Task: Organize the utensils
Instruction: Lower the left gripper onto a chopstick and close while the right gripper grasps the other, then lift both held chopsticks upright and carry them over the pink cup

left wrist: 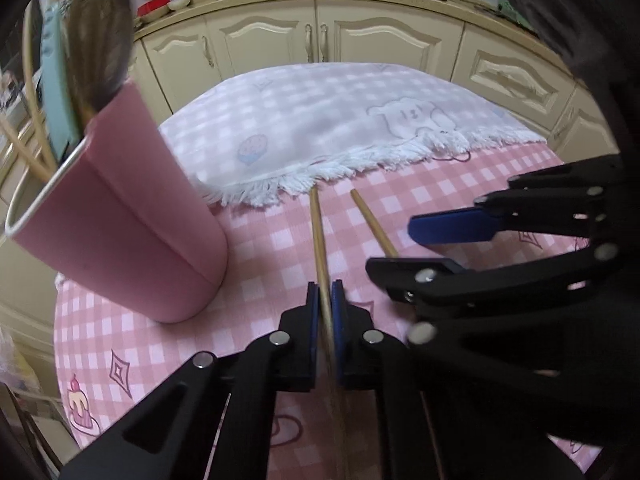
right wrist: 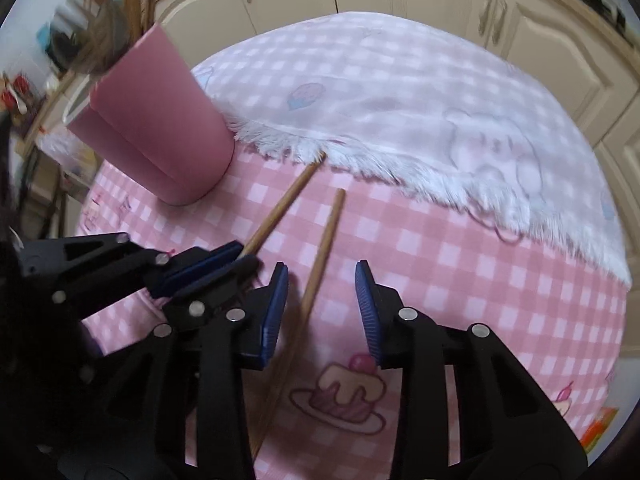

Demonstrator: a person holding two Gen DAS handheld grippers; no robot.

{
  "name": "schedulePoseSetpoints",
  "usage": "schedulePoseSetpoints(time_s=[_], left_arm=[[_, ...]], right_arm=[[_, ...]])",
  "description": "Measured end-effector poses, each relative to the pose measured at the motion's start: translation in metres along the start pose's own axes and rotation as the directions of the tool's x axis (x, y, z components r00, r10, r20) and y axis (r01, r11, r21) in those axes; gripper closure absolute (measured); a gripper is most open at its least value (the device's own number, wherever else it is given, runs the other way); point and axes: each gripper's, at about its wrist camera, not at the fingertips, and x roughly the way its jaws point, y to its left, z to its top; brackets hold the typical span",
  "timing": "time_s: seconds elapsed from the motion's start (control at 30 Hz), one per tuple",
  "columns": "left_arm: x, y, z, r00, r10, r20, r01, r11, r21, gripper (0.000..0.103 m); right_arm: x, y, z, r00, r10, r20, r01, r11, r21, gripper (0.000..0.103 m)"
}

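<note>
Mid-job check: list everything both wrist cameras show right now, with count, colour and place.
Chopsticks: two, wooden, on the pink cloth; one in the left gripper, the other between the right gripper's open jaws.
Utensil holder: one, pink, left of the chopsticks, already holding utensils.
Fringed towel: one, white-pink check, behind the chopsticks.
Tablecloth: one, pink check with cake prints, covering the table.
Cabinets: cream, at the back.
Left gripper: black, blue pads, shut on a chopstick.
Right gripper: black, blue pads, open.
</note>
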Motion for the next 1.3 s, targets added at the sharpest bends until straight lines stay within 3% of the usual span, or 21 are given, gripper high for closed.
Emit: schedulePoseSetpoints(time_s=[0.03,0.1,0.27,0.37,0.53,0.7,0.83,1.03,1.17,1.3], left_arm=[[-0.001,0.002,-0.002,1.0,0.004,0.002,-0.004,1.0,-0.001,0.093],[-0.001,0.001,-0.001,1.0,0.009,0.001,-0.009,1.0,0.006,0.093],[0.004,0.0,0.008,1.0,0.026,-0.004,-0.025,0.999,0.022,0.088],[0.004,-0.002,0.009,1.0,0.011,-0.007,-0.011,1.0,0.028,0.097],[-0.005,-0.001,-0.001,1.0,0.001,0.015,-0.001,1.0,0.01,0.098],[-0.034,0.004,-0.009,0.994,-0.039,0.098,0.044,0.998,-0.051,0.098],[-0.064,0.007,-0.016,0.977,-0.061,0.205,0.081,0.992,-0.092,0.098],[-0.116,0.019,-0.03,0.913,-0.043,0.405,0.118,0.98,-0.161,0.098],[-0.149,0.034,-0.042,0.852,0.017,0.524,0.121,0.966,-0.228,0.098],[-0.173,0.043,-0.047,0.808,0.09,0.583,0.094,0.956,-0.277,0.098]], right_arm=[[0.001,0.002,0.001,1.0,-0.016,0.004,0.016,1.0,-0.016,0.074],[0.001,0.002,0.001,0.999,-0.053,0.009,0.053,0.998,-0.046,0.09],[-0.003,-0.011,-0.007,1.0,-0.017,0.015,0.018,0.999,-0.027,0.094],[-0.005,-0.013,-0.013,1.0,-0.004,0.029,0.005,1.0,-0.017,0.096],[-0.017,-0.027,-0.023,0.994,0.077,0.08,-0.079,0.997,0.02,0.097],[-0.038,-0.038,-0.032,0.98,0.14,0.144,-0.145,0.989,0.022,0.097],[-0.063,-0.042,-0.036,0.957,0.19,0.221,-0.196,0.981,0.007,0.097],[-0.101,-0.042,-0.042,0.909,0.237,0.344,-0.247,0.969,-0.013,0.097],[-0.119,-0.035,-0.041,0.874,0.259,0.411,-0.267,0.963,-0.039,0.097],[-0.133,-0.025,-0.039,0.845,0.283,0.453,-0.284,0.957,-0.068,0.097]])
